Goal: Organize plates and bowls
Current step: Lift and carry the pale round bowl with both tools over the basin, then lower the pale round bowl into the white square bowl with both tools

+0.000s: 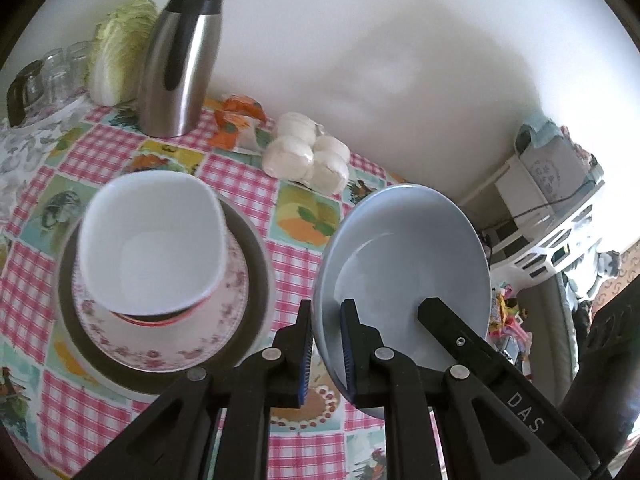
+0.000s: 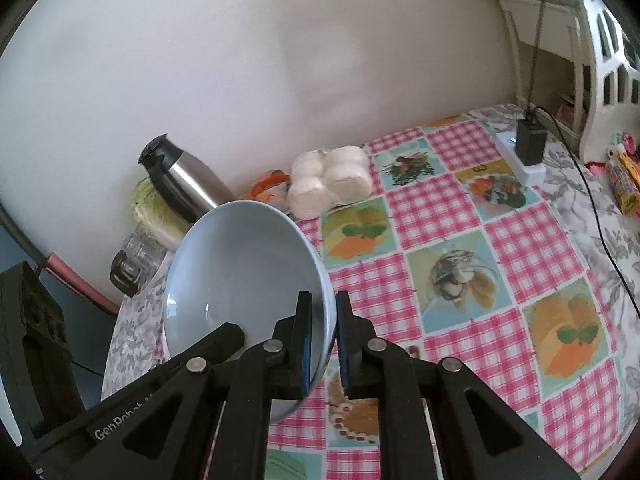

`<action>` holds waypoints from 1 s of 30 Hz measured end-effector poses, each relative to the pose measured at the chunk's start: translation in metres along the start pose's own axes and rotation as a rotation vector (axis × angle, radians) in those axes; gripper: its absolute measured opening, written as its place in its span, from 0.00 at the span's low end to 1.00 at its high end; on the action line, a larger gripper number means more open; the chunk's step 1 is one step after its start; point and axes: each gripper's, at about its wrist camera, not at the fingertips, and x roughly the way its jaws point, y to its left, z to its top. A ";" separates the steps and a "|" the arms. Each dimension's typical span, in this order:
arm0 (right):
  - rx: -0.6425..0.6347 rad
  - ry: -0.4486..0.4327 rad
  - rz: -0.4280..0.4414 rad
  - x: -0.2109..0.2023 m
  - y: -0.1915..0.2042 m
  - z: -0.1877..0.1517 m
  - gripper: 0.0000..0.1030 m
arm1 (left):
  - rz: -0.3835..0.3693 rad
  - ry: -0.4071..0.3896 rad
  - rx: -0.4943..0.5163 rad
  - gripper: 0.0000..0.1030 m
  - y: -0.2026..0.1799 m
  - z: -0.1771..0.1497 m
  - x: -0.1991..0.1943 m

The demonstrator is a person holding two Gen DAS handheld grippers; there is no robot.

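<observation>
A pale blue bowl hangs tilted above the checked tablecloth, held by both grippers at once. My left gripper is shut on its left rim, and in the right wrist view one of its arms shows at the lower left. My right gripper is shut on the opposite rim; one of its fingers reaches inside the bowl in the left wrist view. To the left stands a stack: a white square bowl on a floral plate, on a dark plate.
A steel thermos jug, a cabbage and glasses line the wall. A pack of white buns lies behind the bowl. A power strip with a black adapter sits far right, beside a white shelf.
</observation>
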 end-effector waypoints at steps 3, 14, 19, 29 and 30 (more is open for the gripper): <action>-0.021 0.003 0.012 0.005 0.017 -0.001 0.12 | -0.001 -0.008 -0.021 0.14 0.015 0.004 -0.009; -0.088 0.013 0.064 0.023 0.074 -0.010 0.12 | 0.010 -0.054 -0.084 0.15 0.067 0.019 -0.043; -0.108 0.023 0.078 0.033 0.092 -0.015 0.12 | 0.021 -0.064 -0.107 0.15 0.087 0.024 -0.052; -0.119 0.060 0.098 0.058 0.113 -0.022 0.13 | 0.048 -0.062 -0.160 0.15 0.115 0.030 -0.055; -0.116 0.065 0.100 0.060 0.113 -0.023 0.13 | 0.048 -0.059 -0.167 0.15 0.118 0.030 -0.054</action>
